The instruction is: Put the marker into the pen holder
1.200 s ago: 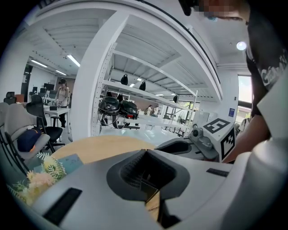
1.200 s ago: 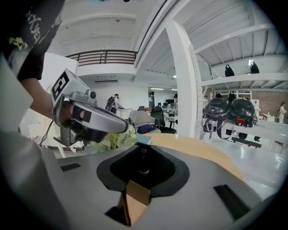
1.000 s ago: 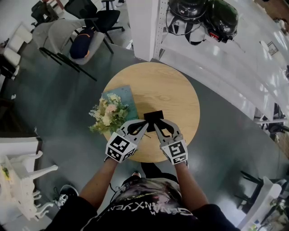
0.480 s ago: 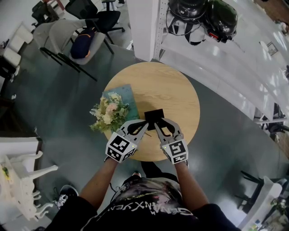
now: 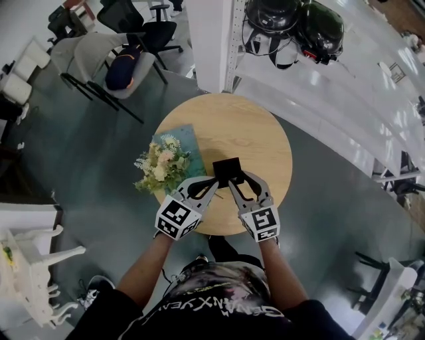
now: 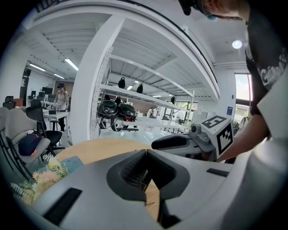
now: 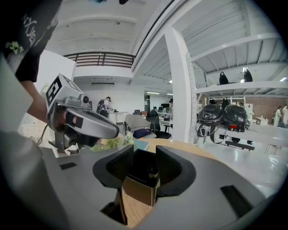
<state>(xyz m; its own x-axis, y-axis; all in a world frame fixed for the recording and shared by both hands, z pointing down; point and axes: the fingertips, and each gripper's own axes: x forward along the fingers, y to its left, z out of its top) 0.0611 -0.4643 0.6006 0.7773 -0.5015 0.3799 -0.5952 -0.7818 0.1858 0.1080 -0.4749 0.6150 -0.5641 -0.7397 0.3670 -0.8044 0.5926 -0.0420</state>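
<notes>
A black pen holder (image 5: 226, 167) stands on the round wooden table (image 5: 255, 133), near its front edge. In the right gripper view the holder (image 7: 140, 188) sits between my jaws, and the dark top of the marker (image 7: 153, 170) pokes up inside it. My right gripper (image 7: 144, 155) has just been opening; its pads stand clear of the marker and holder. From above, the right gripper (image 5: 239, 178) reaches to the holder's near side. My left gripper (image 5: 214, 180) rests beside it, its jaws (image 6: 145, 151) shut with nothing between them.
A bunch of pale flowers (image 5: 159, 166) lies on a teal book (image 5: 187, 141) at the table's left. Office chairs (image 5: 126, 40) stand at the back left, with a white pillar (image 5: 212, 40) and a shelf with helmets (image 5: 292, 20) behind the table.
The right gripper's jaws have spread wider around the pen holder and it has lifted slightly. The left gripper has stayed in place.
</notes>
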